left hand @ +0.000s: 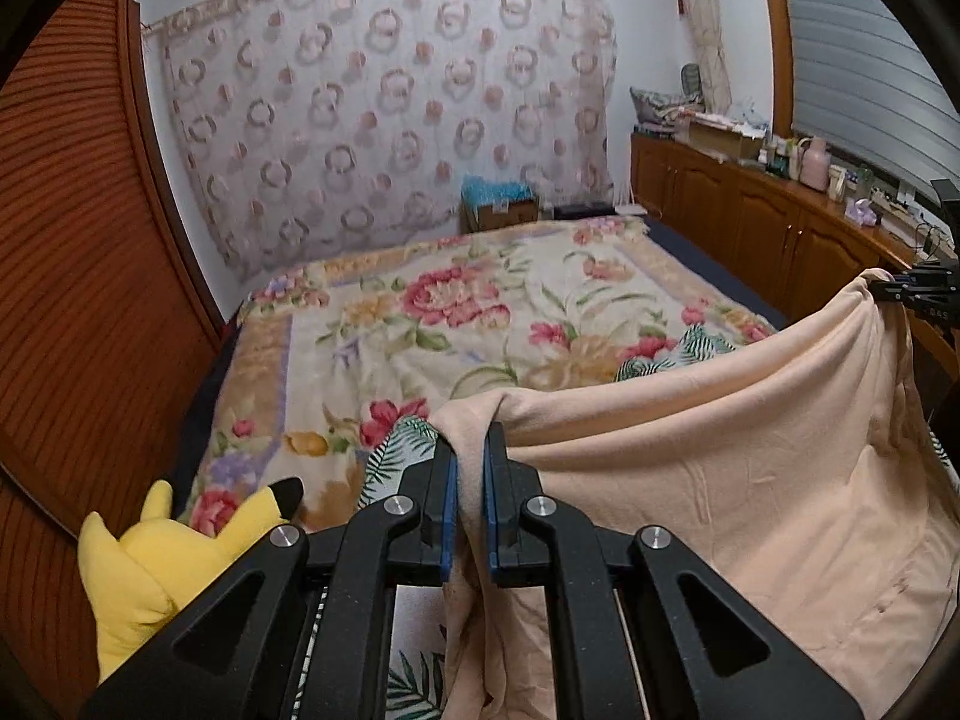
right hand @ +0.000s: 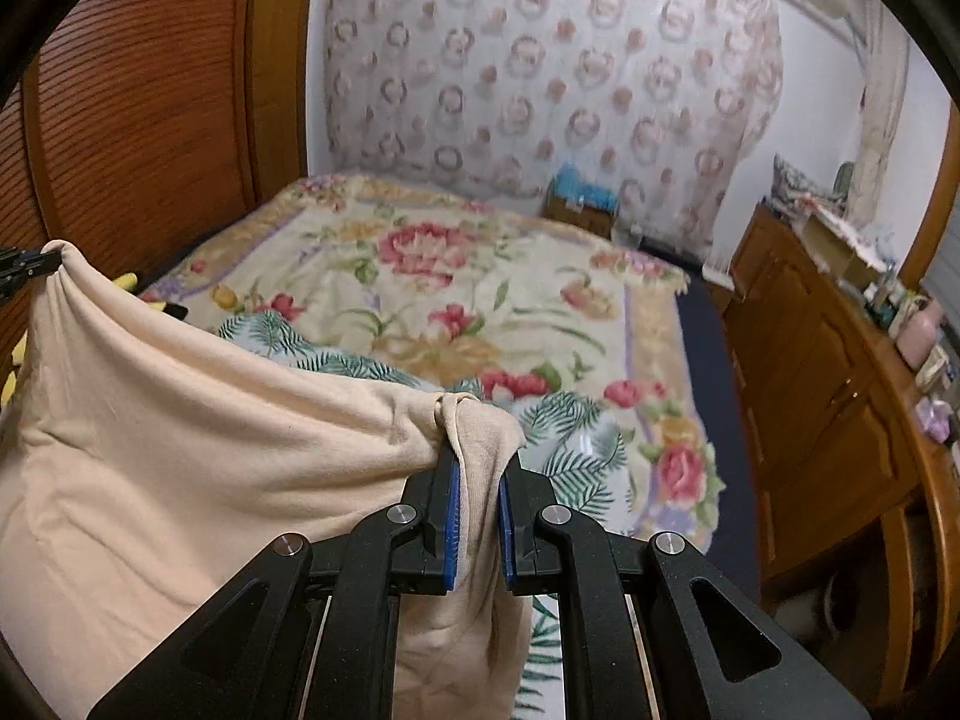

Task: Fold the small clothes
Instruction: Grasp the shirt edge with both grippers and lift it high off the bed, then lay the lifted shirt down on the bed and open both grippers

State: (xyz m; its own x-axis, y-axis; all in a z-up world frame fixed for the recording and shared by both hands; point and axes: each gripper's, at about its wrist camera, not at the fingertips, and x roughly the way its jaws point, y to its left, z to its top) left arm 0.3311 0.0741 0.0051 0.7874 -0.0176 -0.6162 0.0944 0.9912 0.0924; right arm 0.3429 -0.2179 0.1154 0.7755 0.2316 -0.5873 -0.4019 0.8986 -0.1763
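Note:
A peach-coloured garment hangs stretched between my two grippers above the bed. My left gripper is shut on one bunched corner of it. In the left wrist view the right gripper pinches the other corner at the far right. My right gripper is shut on its bunched corner of the garment, and the left gripper shows at the left edge holding the far corner. The cloth sags between the two grips and drapes down below them.
Below lies a bed with a floral blanket and a leaf-print cloth under the garment. A yellow plush toy sits at the bed's near left. A wooden cabinet with clutter stands on the right, a slatted wooden door on the left.

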